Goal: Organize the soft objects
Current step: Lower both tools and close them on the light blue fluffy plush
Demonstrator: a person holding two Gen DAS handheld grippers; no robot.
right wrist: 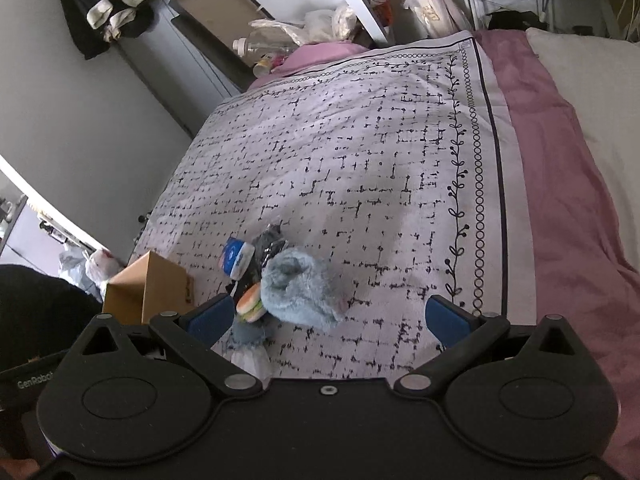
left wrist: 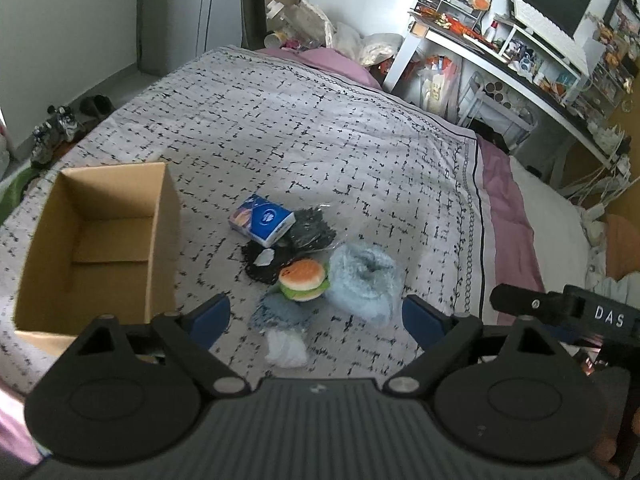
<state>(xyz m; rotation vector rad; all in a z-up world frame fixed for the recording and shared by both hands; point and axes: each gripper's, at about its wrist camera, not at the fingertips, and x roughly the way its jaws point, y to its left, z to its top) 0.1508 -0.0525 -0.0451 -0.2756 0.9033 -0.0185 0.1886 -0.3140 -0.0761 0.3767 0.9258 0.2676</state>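
A pile of soft things lies on the patterned bedspread (left wrist: 320, 120): a blue tissue pack (left wrist: 262, 220), a black bagged cloth (left wrist: 308, 228), a burger plush (left wrist: 302, 280), a fluffy pale-blue item in clear wrap (left wrist: 362, 284), a blue-grey cloth (left wrist: 280, 314) and a white bagged piece (left wrist: 286, 348). An open cardboard box (left wrist: 100, 240) stands to the left, nothing visible inside. My left gripper (left wrist: 316, 320) hovers open just short of the pile. My right gripper (right wrist: 328, 320) is open too, with the fluffy item (right wrist: 304, 288) and burger (right wrist: 250, 303) ahead at its left finger.
A pink sheet (right wrist: 560, 200) and white pillow (right wrist: 600, 80) edge the bed on the right. A cluttered white desk (left wrist: 520, 52) with a monitor stands beyond. Bags and a bottle (left wrist: 304, 24) sit at the bed's far end. Shoes (left wrist: 56, 128) lie on the floor at left.
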